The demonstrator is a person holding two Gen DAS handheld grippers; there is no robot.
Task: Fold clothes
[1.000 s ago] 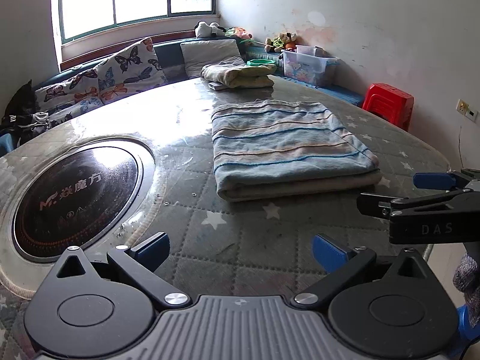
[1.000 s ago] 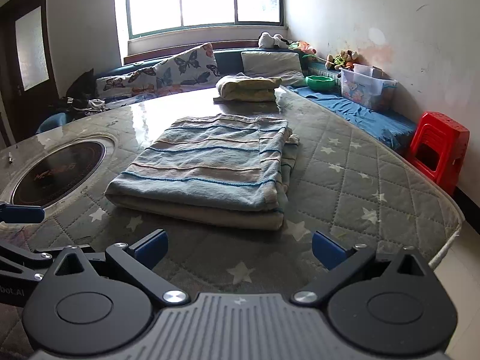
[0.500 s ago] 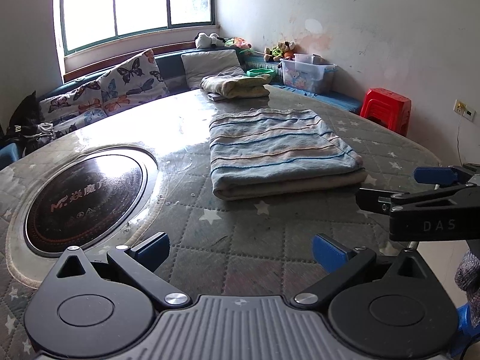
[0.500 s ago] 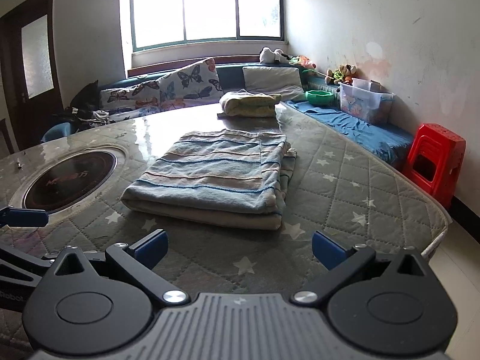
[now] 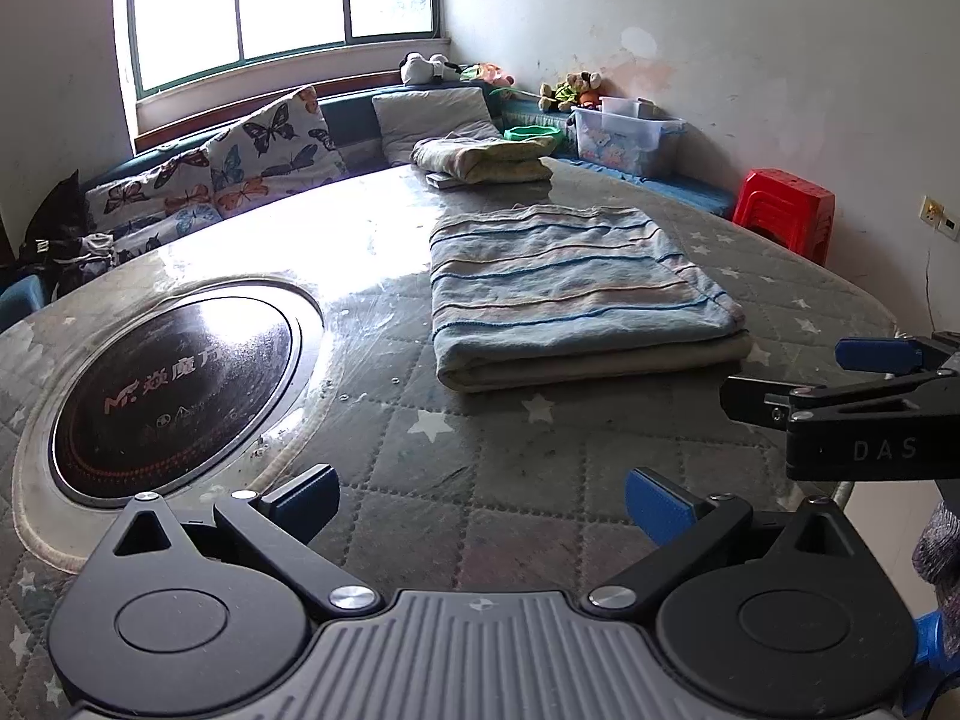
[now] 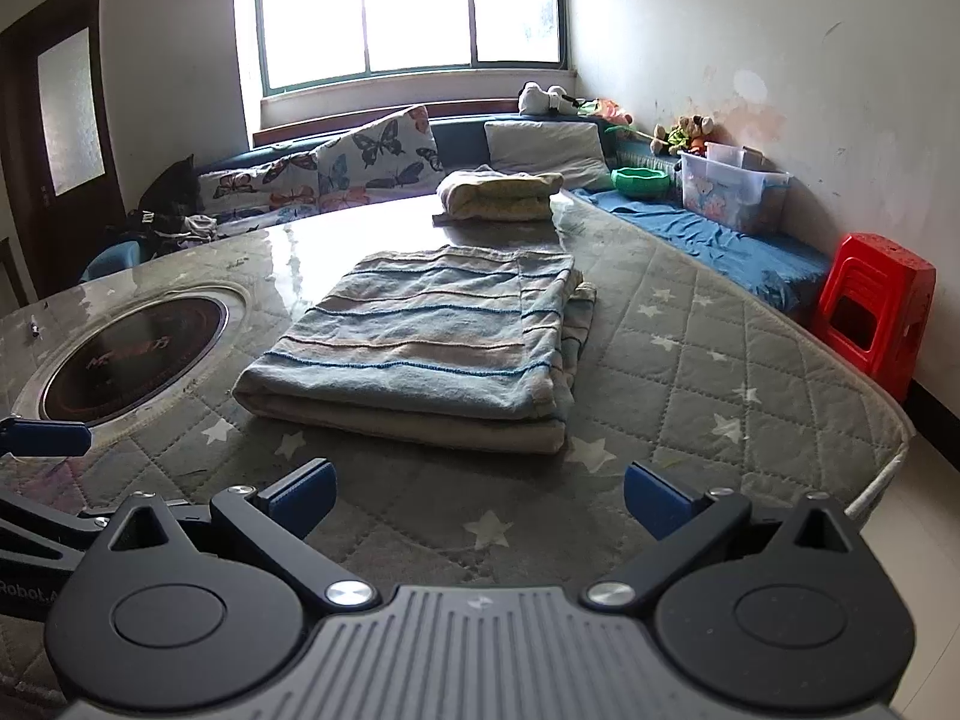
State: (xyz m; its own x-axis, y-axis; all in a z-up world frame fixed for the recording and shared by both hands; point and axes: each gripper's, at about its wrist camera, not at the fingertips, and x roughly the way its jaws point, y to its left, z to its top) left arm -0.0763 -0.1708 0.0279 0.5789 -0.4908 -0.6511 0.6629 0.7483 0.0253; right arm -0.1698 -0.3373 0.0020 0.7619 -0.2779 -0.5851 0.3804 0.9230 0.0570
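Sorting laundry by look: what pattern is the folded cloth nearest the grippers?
Blue-grey with thin stripes; right wrist view.

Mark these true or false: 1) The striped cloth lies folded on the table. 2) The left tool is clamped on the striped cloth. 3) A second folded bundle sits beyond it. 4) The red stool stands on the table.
1) True: the striped cloth lies folded on the table.
2) False: the left tool is open and short of the cloth; the right tool is open too.
3) True: a yellowish bundle sits at the far edge.
4) False: the red stool stands on the floor.
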